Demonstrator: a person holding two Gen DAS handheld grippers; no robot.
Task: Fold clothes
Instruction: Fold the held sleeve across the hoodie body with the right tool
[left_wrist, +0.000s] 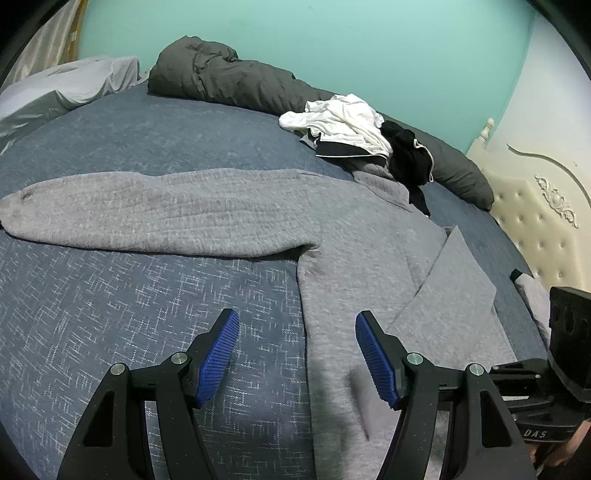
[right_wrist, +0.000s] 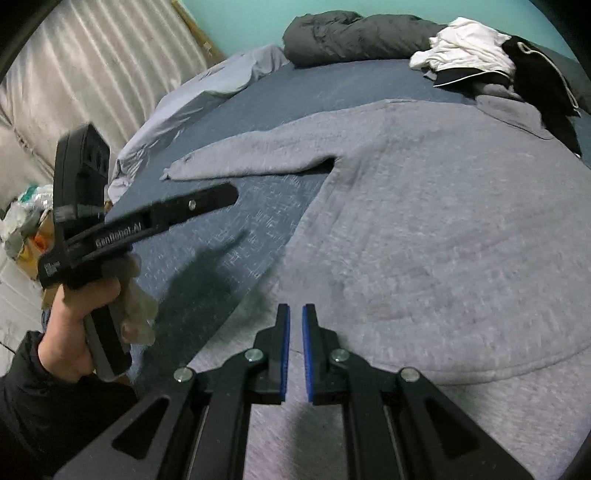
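1. Grey sweatshirt (right_wrist: 424, 221) lies spread flat on the blue bedsheet (left_wrist: 110, 332), one sleeve (left_wrist: 147, 210) stretched out left.
2. Left gripper (left_wrist: 297, 354) spread wide, empty, over the sweatshirt's near left edge. Right gripper (right_wrist: 295, 332) nearly closed; whether cloth is pinched, cannot tell.
3. Judgement: a fold is being set up; the outstretched sleeve looks the likely part to bring in.
4. Open sheet lies near-left; clothes pile (left_wrist: 351, 125) crowds the far right.

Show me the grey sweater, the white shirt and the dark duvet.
grey sweater (right_wrist: 424, 221): right wrist view, middle of the body.
white shirt (left_wrist: 343, 118): left wrist view, top of the crumpled pile.
dark duvet (left_wrist: 221, 77): left wrist view, rolled bulk by the wall.
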